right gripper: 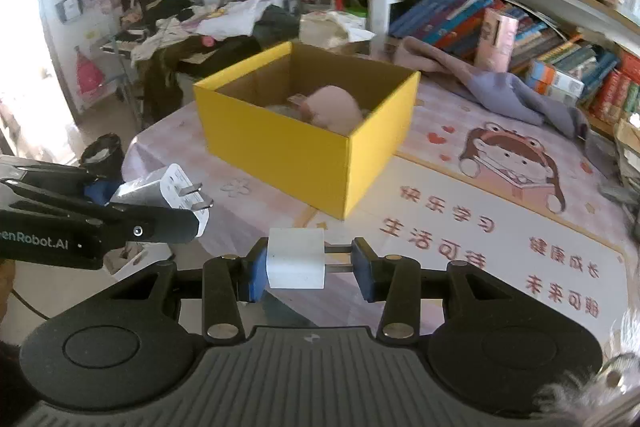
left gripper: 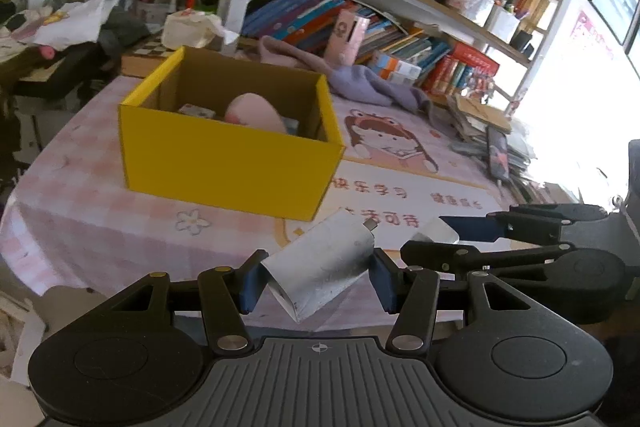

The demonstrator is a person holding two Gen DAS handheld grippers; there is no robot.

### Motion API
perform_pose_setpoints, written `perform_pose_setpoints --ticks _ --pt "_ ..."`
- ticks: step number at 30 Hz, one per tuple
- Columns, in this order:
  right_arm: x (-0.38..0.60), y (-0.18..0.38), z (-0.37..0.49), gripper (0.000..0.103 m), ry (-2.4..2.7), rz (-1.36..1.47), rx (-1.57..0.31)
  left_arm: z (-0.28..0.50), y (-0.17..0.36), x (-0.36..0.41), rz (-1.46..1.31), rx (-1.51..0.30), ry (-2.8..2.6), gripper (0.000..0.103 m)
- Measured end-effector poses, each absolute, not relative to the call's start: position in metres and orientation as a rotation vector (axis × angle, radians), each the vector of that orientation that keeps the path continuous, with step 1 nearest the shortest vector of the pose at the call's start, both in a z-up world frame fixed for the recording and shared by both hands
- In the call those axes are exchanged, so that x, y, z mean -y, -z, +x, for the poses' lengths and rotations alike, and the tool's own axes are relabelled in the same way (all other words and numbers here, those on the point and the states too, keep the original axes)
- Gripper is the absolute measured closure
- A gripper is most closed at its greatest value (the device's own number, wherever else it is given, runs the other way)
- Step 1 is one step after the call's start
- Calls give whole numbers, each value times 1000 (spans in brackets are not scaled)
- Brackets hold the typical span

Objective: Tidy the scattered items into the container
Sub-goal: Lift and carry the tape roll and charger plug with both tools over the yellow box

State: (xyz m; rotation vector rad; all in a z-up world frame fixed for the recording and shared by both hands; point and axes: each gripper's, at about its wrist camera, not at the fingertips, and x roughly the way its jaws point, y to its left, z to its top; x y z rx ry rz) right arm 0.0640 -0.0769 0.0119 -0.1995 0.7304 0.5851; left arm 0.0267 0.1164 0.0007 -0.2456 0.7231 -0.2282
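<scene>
While both chargers are carried above the table, a grey charger (left gripper: 320,263) is clamped in the left gripper (left gripper: 316,277), a white one (right gripper: 296,259) in the right gripper (right gripper: 306,267); the yellow box (right gripper: 304,147) is seen ahead, nearer the left

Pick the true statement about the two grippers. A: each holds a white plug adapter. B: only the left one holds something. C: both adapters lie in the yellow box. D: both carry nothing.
A: the left gripper clamps a white plug adapter, and the right gripper clamps a second white adapter, both short of the yellow box.
</scene>
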Motion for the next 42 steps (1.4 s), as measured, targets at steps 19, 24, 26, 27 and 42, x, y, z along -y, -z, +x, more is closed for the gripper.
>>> perform_pose_setpoints --ticks 19,24,26,27,42 --pt "41 -19 104 63 -674 -228 -679 55 -9 -143 -220 -658 131 50" --pt "33 -28 138 63 -672 -217 -640 86 -20 -148 -189 -609 119 50" --pt "30 -29 154 63 -671 -218 -630 102 -24 -150 -177 -596 117 50" --pt "28 -29 162 63 -672 -218 -625 108 -25 -151 -172 -591 115 50" --pt "3 -19 285 63 -668 -211 -608 214 -8 -165 -92 -666 83 50"
